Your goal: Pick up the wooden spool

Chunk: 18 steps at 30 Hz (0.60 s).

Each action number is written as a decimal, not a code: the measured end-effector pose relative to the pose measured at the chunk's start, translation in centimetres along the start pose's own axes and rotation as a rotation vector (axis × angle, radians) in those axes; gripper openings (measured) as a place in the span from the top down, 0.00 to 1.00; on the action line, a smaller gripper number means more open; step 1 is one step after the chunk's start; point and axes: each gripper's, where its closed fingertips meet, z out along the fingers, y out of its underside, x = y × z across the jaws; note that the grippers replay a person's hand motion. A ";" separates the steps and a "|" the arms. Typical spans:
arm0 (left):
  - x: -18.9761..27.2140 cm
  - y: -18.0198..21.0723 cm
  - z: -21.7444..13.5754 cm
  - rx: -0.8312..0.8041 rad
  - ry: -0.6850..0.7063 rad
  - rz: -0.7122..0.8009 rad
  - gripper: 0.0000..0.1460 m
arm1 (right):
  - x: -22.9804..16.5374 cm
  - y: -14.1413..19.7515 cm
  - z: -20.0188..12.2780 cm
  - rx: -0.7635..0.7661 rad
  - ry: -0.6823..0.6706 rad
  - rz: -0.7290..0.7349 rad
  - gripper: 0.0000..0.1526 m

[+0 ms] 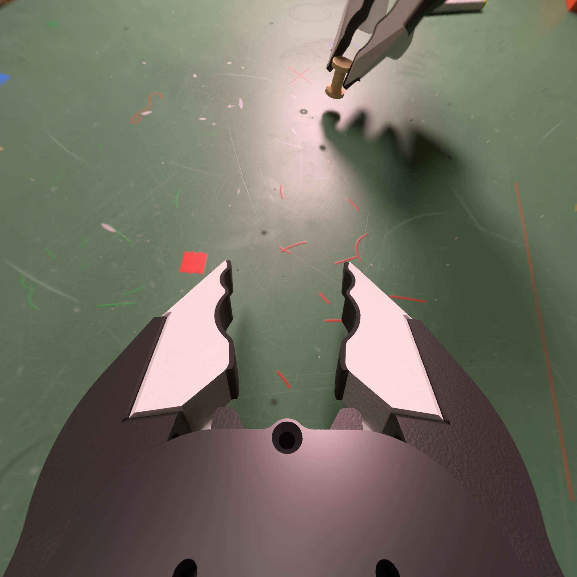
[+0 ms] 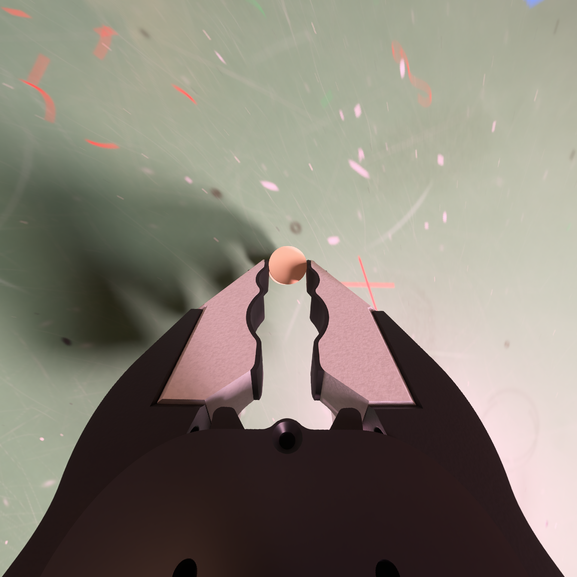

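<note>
The wooden spool (image 1: 336,78) is a small tan spool with a thin stem and two round flanges. My right gripper (image 1: 338,76) is shut on it at the fingertips and holds it clear above the green mat; its shadow falls on the mat below. In the right wrist view the spool (image 2: 287,265) shows end-on as a round tan disc between the tips of my right gripper (image 2: 288,266). My left gripper (image 1: 287,265) is open and empty, low over the mat, well short of the spool.
The green mat (image 1: 156,156) is scratched and flecked with red, green and white marks. A red square patch (image 1: 193,263) lies by the left gripper's left finger. A white block (image 1: 462,4) lies at the far top right. A thin red cross (image 1: 300,76) is marked left of the spool.
</note>
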 end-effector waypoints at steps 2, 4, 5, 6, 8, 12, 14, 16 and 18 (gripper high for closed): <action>0.1 0.0 0.0 0.002 0.039 -0.067 0.54 | -1.9 -2.6 -0.7 0.111 -0.006 -0.093 0.85; 0.1 -0.2 -0.1 0.005 0.099 -0.177 0.55 | -4.3 -5.2 -1.3 0.221 -0.016 -0.204 0.85; 0.0 -0.4 -0.2 0.009 0.134 -0.243 0.55 | -5.3 -6.3 -1.5 0.258 -0.012 -0.253 0.85; -0.1 -0.5 -0.3 0.012 0.175 -0.310 0.55 | -6.0 -7.3 -1.5 0.288 0.007 -0.297 0.85; -0.5 -0.6 -0.5 0.011 0.265 -0.433 0.55 | -6.2 -9.1 -1.3 0.336 0.078 -0.371 0.85; -1.4 -0.7 -0.9 0.013 0.434 -0.614 0.56 | -4.2 -10.8 -0.1 0.388 0.060 -0.311 0.85; -2.0 -0.6 -1.0 0.017 0.458 -0.636 0.56 | -2.8 -11.4 0.9 0.423 0.023 -0.246 0.85; -2.6 -0.6 -1.0 0.016 0.454 -0.637 0.55 | -1.7 -11.7 2.0 0.428 -0.024 -0.188 0.85; -3.4 -0.6 -1.2 0.024 0.417 -0.613 0.54 | -1.3 -12.1 2.7 0.430 -0.079 -0.161 0.85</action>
